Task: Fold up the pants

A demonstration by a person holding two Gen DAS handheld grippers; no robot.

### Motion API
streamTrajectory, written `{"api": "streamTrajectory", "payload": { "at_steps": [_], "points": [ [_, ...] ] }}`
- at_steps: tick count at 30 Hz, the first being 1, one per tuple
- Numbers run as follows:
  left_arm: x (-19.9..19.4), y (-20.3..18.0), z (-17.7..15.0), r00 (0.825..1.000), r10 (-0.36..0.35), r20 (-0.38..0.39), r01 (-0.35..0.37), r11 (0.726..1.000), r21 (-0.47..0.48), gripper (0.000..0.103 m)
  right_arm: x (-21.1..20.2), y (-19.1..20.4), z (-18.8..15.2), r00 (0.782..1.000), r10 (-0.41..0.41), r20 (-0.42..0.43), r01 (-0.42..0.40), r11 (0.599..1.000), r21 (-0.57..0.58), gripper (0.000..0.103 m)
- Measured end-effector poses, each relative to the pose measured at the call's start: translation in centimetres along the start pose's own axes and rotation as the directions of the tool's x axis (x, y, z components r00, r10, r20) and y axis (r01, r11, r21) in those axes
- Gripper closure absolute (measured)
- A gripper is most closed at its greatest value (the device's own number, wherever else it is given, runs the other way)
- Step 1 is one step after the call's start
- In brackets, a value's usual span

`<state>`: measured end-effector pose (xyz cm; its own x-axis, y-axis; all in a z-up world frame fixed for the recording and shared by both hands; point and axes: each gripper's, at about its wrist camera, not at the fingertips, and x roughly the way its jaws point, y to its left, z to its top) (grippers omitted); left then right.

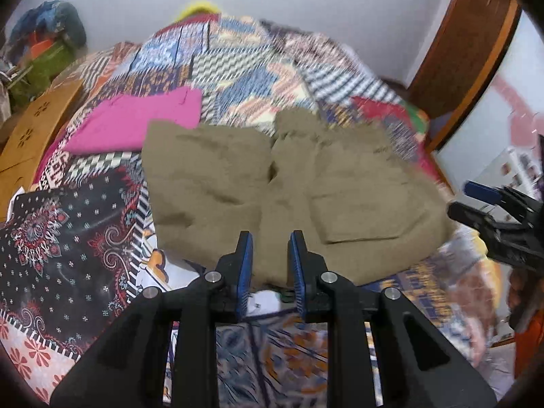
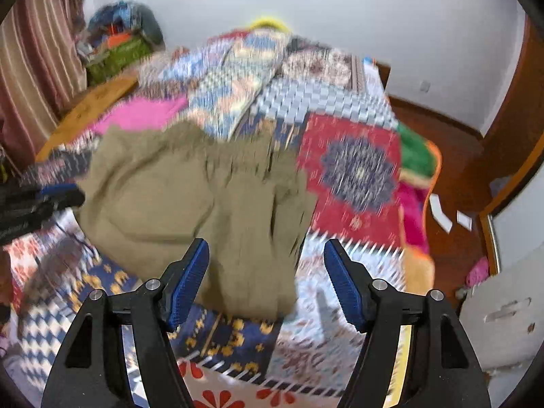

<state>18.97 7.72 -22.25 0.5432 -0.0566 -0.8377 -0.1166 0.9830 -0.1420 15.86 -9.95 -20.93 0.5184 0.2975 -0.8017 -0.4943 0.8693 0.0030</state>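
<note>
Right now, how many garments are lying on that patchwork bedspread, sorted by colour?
Olive-brown pants: 1
Pink folded garment: 1
Total: 2

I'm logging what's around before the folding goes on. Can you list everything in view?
olive-brown cloth pants: one, olive-brown, spread on the bed in front of both grippers
folded pink garment: one, pink, on the bed beyond the pants, towards the headboard side
multicoloured patchwork bedspread: one, many colours, covering the bed
light wooden headboard with flower cut-outs: one, tan, along the bed's edge
pile of clothes and bags: one, blue, orange and green, in the far corner
striped curtain: one, brown and white, beside the pile
left gripper: one, black with blue pads, narrowly open, empty
right gripper: one, same build, wide open, empty
</note>
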Motion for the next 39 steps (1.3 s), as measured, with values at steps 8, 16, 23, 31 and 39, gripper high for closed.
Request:
{"api": "streamTrajectory", "payload": {
  "at_steps": [8, 16, 23, 31, 39],
  "points": [
    [2.6, 5.1, -1.4, 0.994, 0.094, -0.063, -0.1, 0.99, -0.099, 0.081, 3.3, -2.6, -2.2, 0.993, 0.041, -0.111, -0.027, 0.992, 0.121, 0.04],
    [-1.1, 5.2, 0.4, 1.0, 0.01, -0.006, -0.011, 0.996, -0.088, 0.073, 0.4, -3.0, 0.7, 1.0, -0.011, -0.026, 0.014, 0.996, 0.092, 0.039],
    [-0.2, 1.1, 5.2, 0.996, -0.066, 0.058, 0.066, 0.998, -0.007, 0.052, 1.9, -2.2, 4.7, 0.999, -0.021, 0.042, 0.017, 0.997, 0.076, 0.037],
    [7.4, 0.3, 8.3, 0.999, 0.007, -0.031, -0.006, 0.999, 0.038, 0.048, 8.6, -1.0, 6.9, 0.998, -0.028, -0.057, 0.029, 1.0, 0.011, 0.039],
    [10.0, 1.5, 7.9, 0.998, -0.002, -0.059, 0.004, 0.999, 0.036, 0.038, 11.0, -2.4, 6.2, 0.994, 0.015, -0.106, -0.012, 0.999, 0.032, 0.033]
  ]
}}
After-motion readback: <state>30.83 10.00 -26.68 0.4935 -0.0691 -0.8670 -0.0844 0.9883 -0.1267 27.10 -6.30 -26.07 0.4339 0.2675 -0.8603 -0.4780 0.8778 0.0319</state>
